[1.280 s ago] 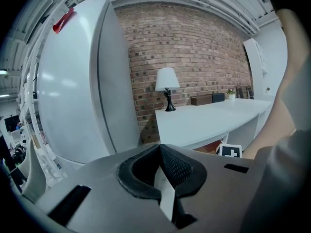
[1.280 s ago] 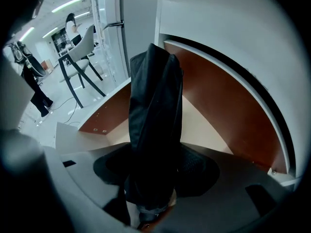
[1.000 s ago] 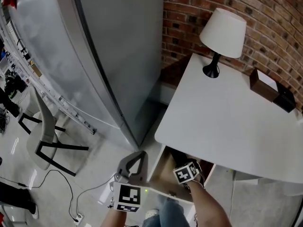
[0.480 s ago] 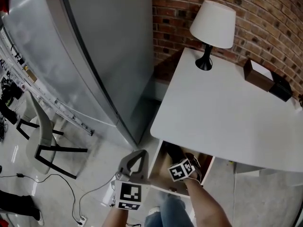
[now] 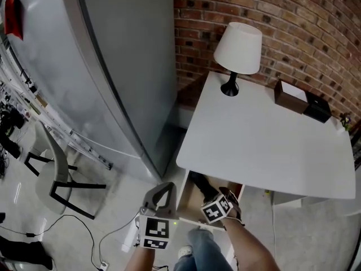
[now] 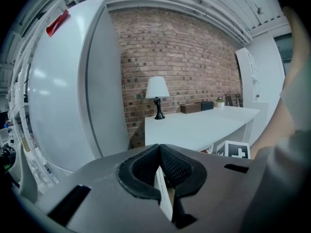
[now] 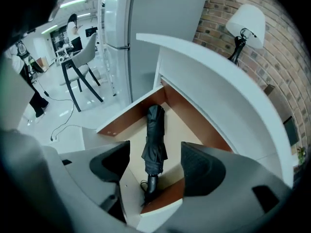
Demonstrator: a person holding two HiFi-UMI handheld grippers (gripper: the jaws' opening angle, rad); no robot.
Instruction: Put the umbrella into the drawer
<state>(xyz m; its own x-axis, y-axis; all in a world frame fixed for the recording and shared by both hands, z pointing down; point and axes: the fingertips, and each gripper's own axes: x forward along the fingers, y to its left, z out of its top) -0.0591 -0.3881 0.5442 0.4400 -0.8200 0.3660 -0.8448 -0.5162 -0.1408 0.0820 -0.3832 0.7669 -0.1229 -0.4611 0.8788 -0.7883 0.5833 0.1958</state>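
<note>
One black folded umbrella (image 7: pixel 154 142) lay flat on the floor of the one open drawer (image 7: pixel 127 114), and there it was, lengthwise, handle end with its wrist loop toward the drawer's front panel. From the head view the same umbrella (image 5: pixel 199 184) showed as a dark shape inside the drawer (image 5: pixel 190 223), which stood pulled out from under the single white table (image 5: pixel 265 145). Two grippers were in play. The right gripper (image 7: pixel 155 154) hung over the drawer pointing steeply down, and its jaws were opening, spread wide. The umbrella sat in line between them but lower down, with neither pad touching it, so that gripper had hold of nothing. In the head view the right gripper (image 5: pixel 224 199) and its marker cube were right above the drawer's near end. The left gripper (image 6: pixel 159 147) had its two jaws brought together, tips meeting, nothing pinched at the tips. From above, the left gripper (image 5: pixel 162 192) was held just beside the drawer's left side, apart from the umbrella. On the tabletop, count them: one lamp (image 5: pixel 238 48) with a white shade and black base at the far corner, and two small boxes by the brick wall (image 5: pixel 293 21), one brown box (image 5: pixel 290 96) with a white top and one black box (image 5: pixel 317 110) just beside it. One big grey refrigerator (image 5: pixel 113 66) stood left of the table, and one chair (image 5: pixel 56 176) stood on the floor beyond it.
</note>
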